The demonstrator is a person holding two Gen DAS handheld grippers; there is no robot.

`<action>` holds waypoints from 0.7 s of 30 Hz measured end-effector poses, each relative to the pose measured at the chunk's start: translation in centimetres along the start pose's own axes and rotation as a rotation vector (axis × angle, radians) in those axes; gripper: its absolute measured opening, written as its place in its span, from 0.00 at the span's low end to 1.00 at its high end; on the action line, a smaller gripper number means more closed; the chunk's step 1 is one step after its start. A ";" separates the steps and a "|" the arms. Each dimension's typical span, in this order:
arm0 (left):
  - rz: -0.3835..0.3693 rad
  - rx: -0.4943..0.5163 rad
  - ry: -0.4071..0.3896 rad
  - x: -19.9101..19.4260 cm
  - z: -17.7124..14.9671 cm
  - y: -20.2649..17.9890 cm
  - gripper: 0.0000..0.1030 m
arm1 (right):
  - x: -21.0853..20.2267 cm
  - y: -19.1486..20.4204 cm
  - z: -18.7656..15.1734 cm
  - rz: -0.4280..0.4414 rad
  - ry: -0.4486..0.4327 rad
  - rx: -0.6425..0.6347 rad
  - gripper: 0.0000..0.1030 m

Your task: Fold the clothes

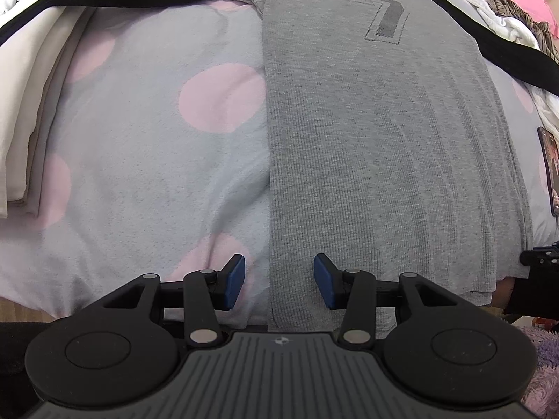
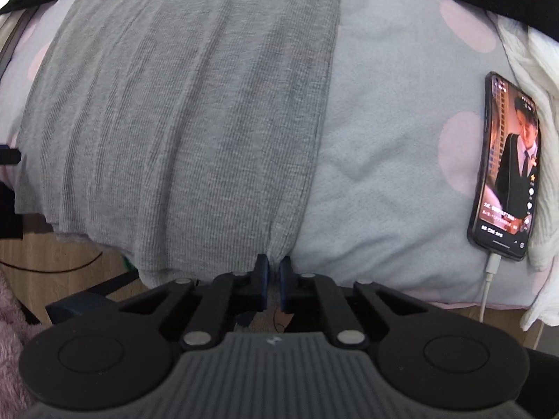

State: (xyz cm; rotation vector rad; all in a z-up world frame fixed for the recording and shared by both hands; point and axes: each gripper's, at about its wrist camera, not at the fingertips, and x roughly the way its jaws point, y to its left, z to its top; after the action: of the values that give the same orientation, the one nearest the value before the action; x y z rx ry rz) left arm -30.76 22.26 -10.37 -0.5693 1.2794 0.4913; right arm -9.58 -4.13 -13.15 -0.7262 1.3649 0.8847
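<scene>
Bedding in pale grey fleece with large pink dots [image 1: 146, 160] covers the bed. On it a grey ribbed-knit T-shirt with a printed numeral [image 1: 384, 160] lies flat as a long narrow panel, its hem at the near edge. It looks light, soft and floppy, best taken at the two hem corners. The left gripper [image 1: 278, 286] hangs with jaws apart over the left corner, while the right gripper [image 2: 274, 281] is clamped on the right corner. A lit black smartphone [image 2: 506, 164] lies beside the shirt.

A home bedroom: polka-dot duvet [image 1: 139, 160] spread out, charging phone [image 2: 506, 167] on it, laundry heap [image 1: 503, 10] beyond.
</scene>
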 end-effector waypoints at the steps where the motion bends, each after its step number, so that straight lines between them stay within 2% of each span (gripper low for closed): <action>1: 0.000 0.000 0.000 0.0 0.0 0.0 0.40 | -0.3 0.3 -0.2 -0.027 0.011 -0.032 0.06; 6: 0.008 -0.007 -0.004 0.1 0.1 -0.1 0.40 | -1.7 1.7 -0.9 -0.191 0.050 -0.212 0.06; 10: 0.016 -0.025 -0.001 -0.1 0.1 0.3 0.40 | -0.9 2.3 -0.9 -0.166 0.089 -0.225 0.06; 13: 0.023 -0.059 0.005 -0.3 -0.1 1.0 0.41 | -0.3 3.1 -0.9 -0.202 0.087 -0.257 0.09; 15: 0.019 -0.080 0.010 -0.3 -0.2 1.6 0.41 | -0.7 3.7 -0.8 -0.220 0.063 -0.271 0.11; 19: -0.014 -0.099 0.037 -0.2 -0.8 2.4 0.41 | -2.6 4.3 -0.1 -0.247 -0.024 -0.292 0.24; 21: -0.039 -0.099 0.058 0.1 -1.2 2.5 0.41 | -3.2 5.3 0.2 -0.271 -0.074 -0.315 0.25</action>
State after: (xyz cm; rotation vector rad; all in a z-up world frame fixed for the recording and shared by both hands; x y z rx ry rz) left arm -33.24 23.36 -11.03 -0.6948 1.3013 0.5111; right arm -14.00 -1.63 -9.60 -1.0818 1.0412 0.9077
